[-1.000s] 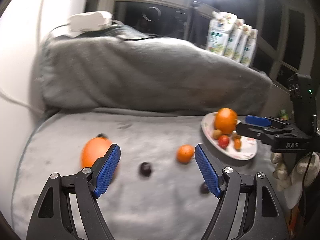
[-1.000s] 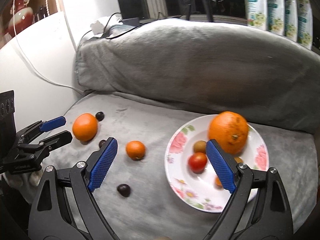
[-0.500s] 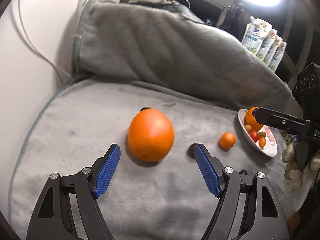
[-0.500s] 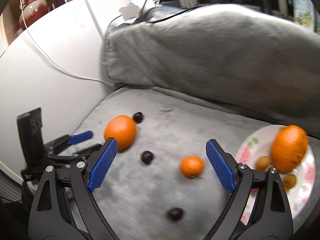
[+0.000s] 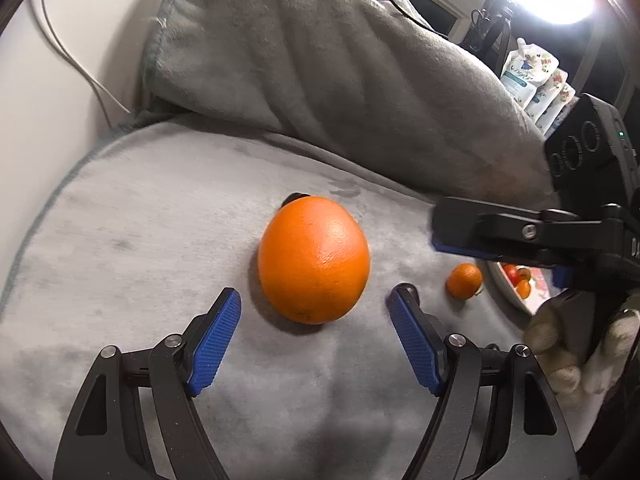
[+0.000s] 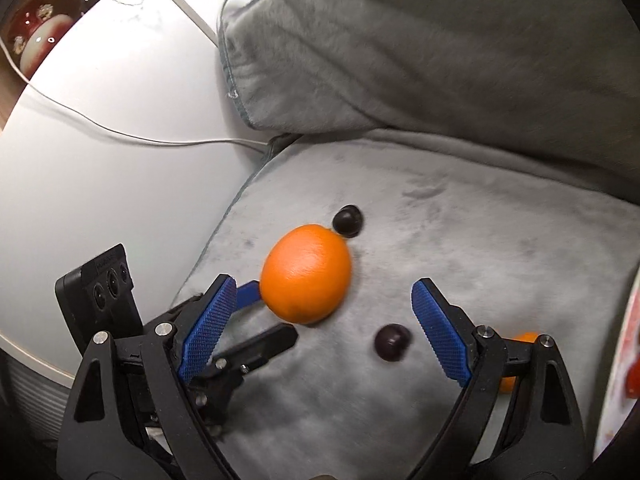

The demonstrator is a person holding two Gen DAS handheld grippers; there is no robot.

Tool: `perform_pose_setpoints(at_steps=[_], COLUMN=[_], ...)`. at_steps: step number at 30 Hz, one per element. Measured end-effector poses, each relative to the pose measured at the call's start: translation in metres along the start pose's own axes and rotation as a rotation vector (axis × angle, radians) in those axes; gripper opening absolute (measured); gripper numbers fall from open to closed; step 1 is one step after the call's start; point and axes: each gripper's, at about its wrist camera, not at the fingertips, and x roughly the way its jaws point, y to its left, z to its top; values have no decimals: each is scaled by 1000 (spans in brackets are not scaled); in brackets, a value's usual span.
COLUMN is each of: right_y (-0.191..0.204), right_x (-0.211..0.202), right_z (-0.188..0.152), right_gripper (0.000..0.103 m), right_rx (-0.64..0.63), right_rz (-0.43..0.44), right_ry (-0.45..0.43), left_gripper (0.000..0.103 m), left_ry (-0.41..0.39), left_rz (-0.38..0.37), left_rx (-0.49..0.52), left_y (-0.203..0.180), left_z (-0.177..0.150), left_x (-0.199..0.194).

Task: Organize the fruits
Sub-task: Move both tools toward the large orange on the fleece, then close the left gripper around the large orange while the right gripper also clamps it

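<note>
A large orange (image 5: 314,260) lies on the grey blanket (image 5: 160,248), just ahead of my left gripper (image 5: 315,296), whose blue pads stand open on either side of its near end without touching it. In the right wrist view the same orange (image 6: 306,274) sits ahead of my open right gripper (image 6: 323,285), and the left gripper (image 6: 272,316) reaches it from the lower left. A small mandarin (image 5: 464,281) lies to the right. One dark fruit (image 6: 347,221) rests behind the orange, another (image 6: 392,342) near my right pad. The floral plate (image 5: 504,292) with small fruits is mostly hidden by the right gripper (image 5: 472,246).
A blanket-covered cushion (image 5: 340,80) rises behind the seat. A white wall with a cable (image 6: 120,132) runs on the left. Pouches (image 5: 536,80) stand by the window at the far right. A gloved hand (image 5: 560,352) holds the right gripper.
My left gripper swung left and came down close to the large orange. My right gripper swung left away from the plate, which now sits at its view's right edge. Both stayed open.
</note>
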Motion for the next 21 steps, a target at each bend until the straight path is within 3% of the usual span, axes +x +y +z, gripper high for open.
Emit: perform_pose_setpoints(at_steps=[7, 19, 21], right_y=[4, 2, 2], right_x=[16, 44, 48], right_z=[10, 14, 14], right_gripper=[89, 86, 74], right_rx=[20, 67, 70], right_rz=[37, 65, 66], right_ry=[28, 84, 95], left_gripper=[75, 75, 74], left_ry=[11, 38, 41], left_rz=[-32, -32, -30], left_rx=[-54, -55, -56], left_y=[7, 7, 7], left_z=[4, 7, 8], left_x=[6, 16, 17])
